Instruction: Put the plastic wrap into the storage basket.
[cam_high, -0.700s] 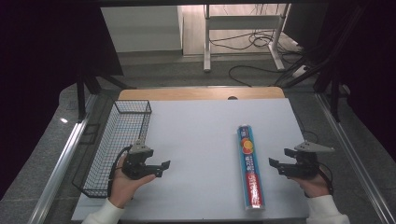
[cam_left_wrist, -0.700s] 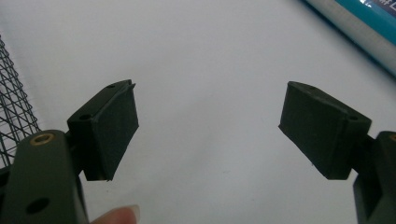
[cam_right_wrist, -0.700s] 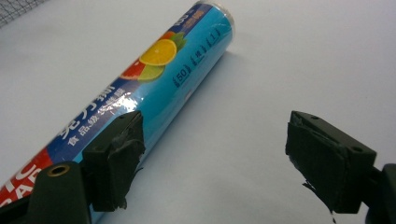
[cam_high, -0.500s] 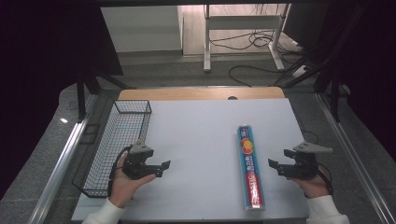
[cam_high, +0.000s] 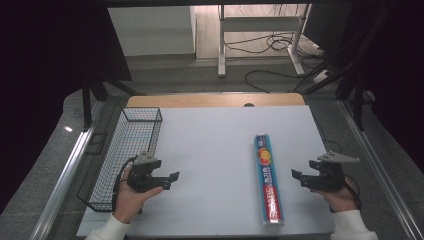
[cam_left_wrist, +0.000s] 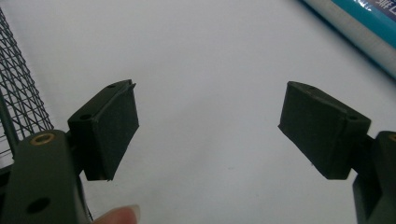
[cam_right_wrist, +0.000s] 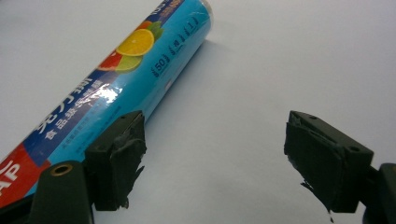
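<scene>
Flat on the smooth white table (cam_high: 215, 145), a long round roll of cling film (cam_high: 267, 185) is lying lengthwise, its far end pointing away from the person, in the right half of the sheet. Its glossy wrapper is showing a blue field with printed citrus slices, white lettering and a red band toward the near end. Just right of it, the right gripper (cam_high: 297, 177) is hovering with its blocky black jaws standing apart, gripping nothing; in the right gripper view the roll (cam_right_wrist: 116, 79) is lying beside one jaw, outside the gap. Over at the left, the left gripper (cam_high: 170, 180) is likewise holding its jaws parted over bare table. A black wire-mesh basket (cam_high: 127, 150), rectangular and open-topped, is sitting along the left edge, just beside that hand.
</scene>
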